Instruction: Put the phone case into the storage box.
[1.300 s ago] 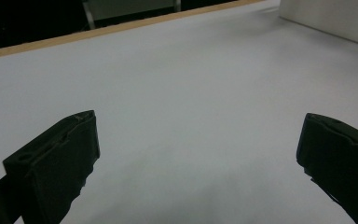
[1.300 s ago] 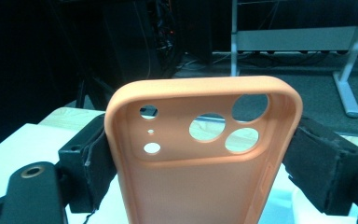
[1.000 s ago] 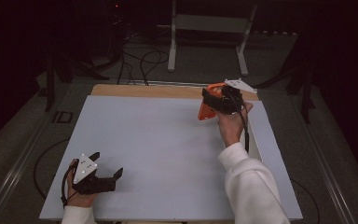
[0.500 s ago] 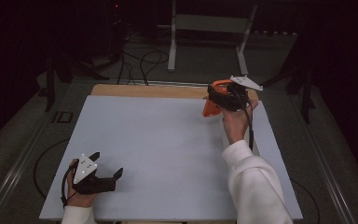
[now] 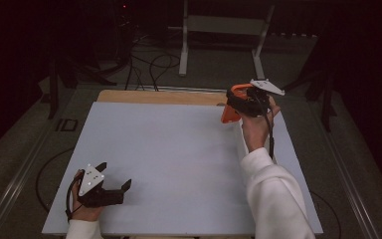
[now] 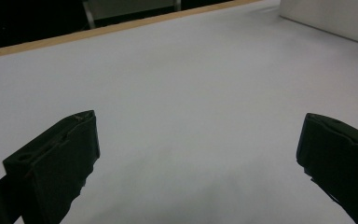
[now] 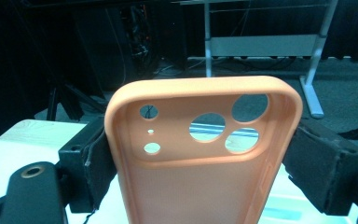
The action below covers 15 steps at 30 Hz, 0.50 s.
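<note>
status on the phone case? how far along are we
Done: the orange phone case is picked up, clamped between the right gripper jaws above the table's far right corner. In hand: carrying it. Left: setting it down; the left gripper rests open, holding nothing.

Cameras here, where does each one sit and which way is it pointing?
High view: above the person's side, looking forward and down on the table; both forearms, left gripper and right gripper show.
Left gripper view: rides the left gripper, looking low across the bare table; its open jaws show.
Right gripper view: rides the right gripper, facing past the table's far edge; jaws clamp the orange case.
Shared: high and right gripper views both show the case.
</note>
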Motion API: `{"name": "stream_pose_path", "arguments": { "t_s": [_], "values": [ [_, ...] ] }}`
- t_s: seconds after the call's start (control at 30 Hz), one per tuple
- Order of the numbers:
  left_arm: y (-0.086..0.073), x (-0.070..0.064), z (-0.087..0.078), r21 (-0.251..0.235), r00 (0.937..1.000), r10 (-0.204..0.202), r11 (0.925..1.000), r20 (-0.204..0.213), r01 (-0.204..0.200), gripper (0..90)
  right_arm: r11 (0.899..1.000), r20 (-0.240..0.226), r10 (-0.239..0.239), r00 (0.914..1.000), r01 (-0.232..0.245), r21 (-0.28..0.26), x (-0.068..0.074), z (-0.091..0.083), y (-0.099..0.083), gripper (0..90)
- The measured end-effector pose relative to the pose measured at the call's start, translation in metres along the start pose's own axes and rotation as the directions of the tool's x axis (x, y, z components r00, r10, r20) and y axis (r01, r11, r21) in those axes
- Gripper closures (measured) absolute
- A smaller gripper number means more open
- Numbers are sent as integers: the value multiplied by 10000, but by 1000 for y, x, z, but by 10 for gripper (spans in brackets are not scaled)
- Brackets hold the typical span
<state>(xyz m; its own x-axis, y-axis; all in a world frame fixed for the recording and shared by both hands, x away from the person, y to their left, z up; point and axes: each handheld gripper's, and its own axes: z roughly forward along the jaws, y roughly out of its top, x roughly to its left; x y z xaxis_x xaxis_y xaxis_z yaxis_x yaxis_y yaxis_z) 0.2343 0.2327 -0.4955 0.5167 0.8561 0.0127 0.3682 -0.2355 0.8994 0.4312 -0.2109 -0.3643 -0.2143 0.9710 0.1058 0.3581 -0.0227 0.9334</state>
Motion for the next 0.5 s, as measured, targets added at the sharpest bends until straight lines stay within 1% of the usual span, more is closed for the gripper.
{"name": "stream_pose_path", "arguments": {
  "t_s": [0.5],
  "values": [
    [0, 0, 0, -1, 10000, 2, 10000, -26, -2, 0, 10000, 333, 7, 9994, -6, -22, -9, -1, 4, 165]
  ]
}}
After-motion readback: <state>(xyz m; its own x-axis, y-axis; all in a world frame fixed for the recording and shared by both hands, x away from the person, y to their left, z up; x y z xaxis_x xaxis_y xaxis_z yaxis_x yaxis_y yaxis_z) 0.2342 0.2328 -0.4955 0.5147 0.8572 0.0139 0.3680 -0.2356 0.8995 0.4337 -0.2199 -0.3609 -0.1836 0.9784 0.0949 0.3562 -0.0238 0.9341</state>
